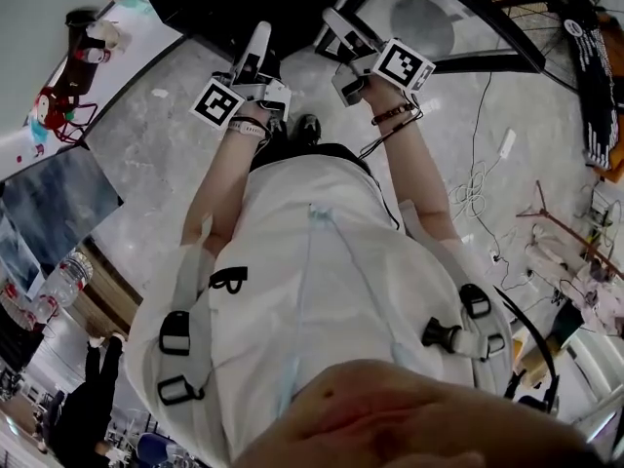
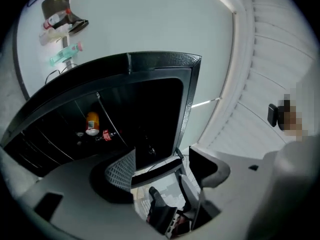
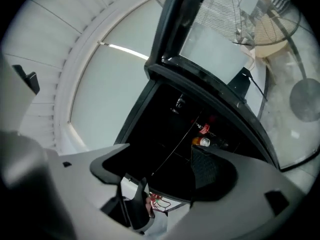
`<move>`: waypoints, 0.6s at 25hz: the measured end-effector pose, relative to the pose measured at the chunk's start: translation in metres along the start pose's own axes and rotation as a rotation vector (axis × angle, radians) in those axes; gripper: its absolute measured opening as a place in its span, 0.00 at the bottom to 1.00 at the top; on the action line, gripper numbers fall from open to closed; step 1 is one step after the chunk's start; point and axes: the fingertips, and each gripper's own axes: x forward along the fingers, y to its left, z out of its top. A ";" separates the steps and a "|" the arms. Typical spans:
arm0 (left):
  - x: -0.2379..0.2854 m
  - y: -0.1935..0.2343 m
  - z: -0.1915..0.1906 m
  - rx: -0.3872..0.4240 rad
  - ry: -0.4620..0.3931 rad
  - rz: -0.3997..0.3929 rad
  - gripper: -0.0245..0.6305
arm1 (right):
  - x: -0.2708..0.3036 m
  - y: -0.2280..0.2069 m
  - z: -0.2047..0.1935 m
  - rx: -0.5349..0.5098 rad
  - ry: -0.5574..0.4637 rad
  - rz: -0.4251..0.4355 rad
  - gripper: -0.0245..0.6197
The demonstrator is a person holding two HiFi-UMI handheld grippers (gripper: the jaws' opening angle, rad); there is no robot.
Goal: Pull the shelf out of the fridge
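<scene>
With the grey left gripper [image 2: 160,170] and grey right gripper [image 3: 159,165] both open and empty before the open black fridge [image 2: 165,61], we risk toppling the orange bottle [image 3: 202,141] if we tug its thin wire shelf [image 3: 177,143], still seated inside, unevenly.

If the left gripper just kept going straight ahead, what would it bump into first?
Likely the open fridge: the left gripper, jaws apart and empty, points into its dark inside. Depth is unclear.
</scene>
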 end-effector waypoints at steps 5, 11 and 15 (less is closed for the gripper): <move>0.005 0.026 0.010 -0.044 -0.053 0.045 0.55 | 0.026 -0.023 0.000 0.108 -0.032 -0.018 0.60; 0.014 0.053 0.024 -0.077 -0.123 0.099 0.55 | 0.049 -0.035 -0.002 0.170 -0.043 -0.021 0.60; 0.029 0.063 0.033 -0.083 -0.170 0.103 0.55 | 0.063 -0.049 0.002 0.180 -0.031 -0.039 0.60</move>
